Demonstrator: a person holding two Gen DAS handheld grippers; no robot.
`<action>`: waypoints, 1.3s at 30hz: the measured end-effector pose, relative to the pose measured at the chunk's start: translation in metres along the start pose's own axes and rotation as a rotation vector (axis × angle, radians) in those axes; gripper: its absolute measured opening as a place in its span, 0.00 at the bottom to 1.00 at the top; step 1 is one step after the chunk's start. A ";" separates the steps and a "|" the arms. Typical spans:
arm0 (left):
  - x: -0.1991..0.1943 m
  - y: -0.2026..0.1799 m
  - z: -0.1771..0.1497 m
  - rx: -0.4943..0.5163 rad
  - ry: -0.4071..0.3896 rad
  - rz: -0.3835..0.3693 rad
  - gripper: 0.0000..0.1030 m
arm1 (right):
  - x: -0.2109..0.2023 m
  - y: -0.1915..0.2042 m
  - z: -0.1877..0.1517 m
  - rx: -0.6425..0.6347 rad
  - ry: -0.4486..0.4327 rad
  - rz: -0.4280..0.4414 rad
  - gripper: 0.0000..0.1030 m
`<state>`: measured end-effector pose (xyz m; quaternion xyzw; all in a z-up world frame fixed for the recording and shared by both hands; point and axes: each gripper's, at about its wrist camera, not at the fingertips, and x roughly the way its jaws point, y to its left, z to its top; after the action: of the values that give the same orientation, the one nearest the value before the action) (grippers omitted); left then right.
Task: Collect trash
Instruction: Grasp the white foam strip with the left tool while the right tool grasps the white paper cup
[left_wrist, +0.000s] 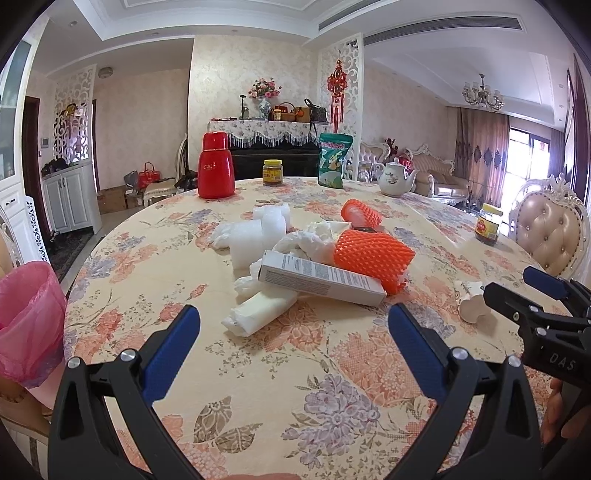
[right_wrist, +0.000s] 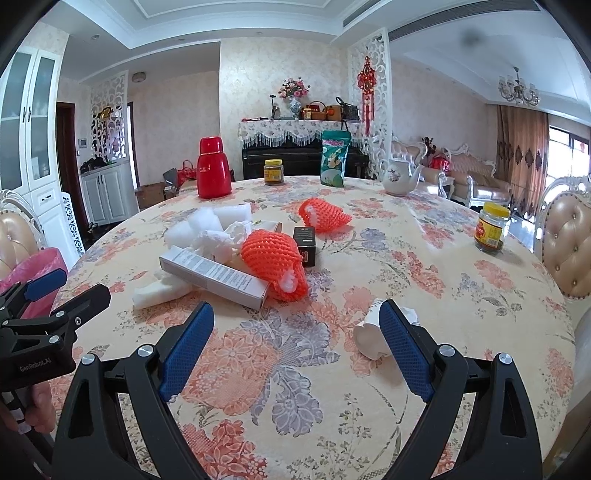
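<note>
Both tongs, left (left_wrist: 293, 334) and right (right_wrist: 295, 339), gape wide, empty. Trash pile mid-bench: grey carton (left_wrist: 321, 277) light, stiff, pinch across narrow sides; foam nets (left_wrist: 371, 258) soft, squashy. Pink-lined bin (left_wrist: 27, 325) left.

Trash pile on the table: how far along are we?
Nothing looks collected yet. The grey carton, orange foam nets, tissues and small black box all lie on the table. Both grippers, left and right, are open and hold nothing. The pink-lined bin waits at the left edge.
</note>
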<state>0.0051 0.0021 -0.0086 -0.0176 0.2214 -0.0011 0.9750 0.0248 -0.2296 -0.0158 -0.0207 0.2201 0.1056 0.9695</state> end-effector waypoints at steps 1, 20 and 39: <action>0.000 0.001 0.000 -0.001 0.001 -0.001 0.96 | 0.001 0.000 0.000 -0.001 0.003 -0.002 0.83; 0.084 0.051 0.006 0.023 0.224 0.093 0.96 | 0.090 -0.072 -0.004 0.129 0.306 -0.204 0.83; 0.183 0.050 0.015 0.037 0.436 -0.033 0.82 | 0.122 -0.088 -0.009 0.193 0.346 -0.158 0.69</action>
<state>0.1761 0.0504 -0.0755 -0.0028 0.4265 -0.0248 0.9042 0.1475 -0.2920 -0.0768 0.0372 0.3899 0.0027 0.9201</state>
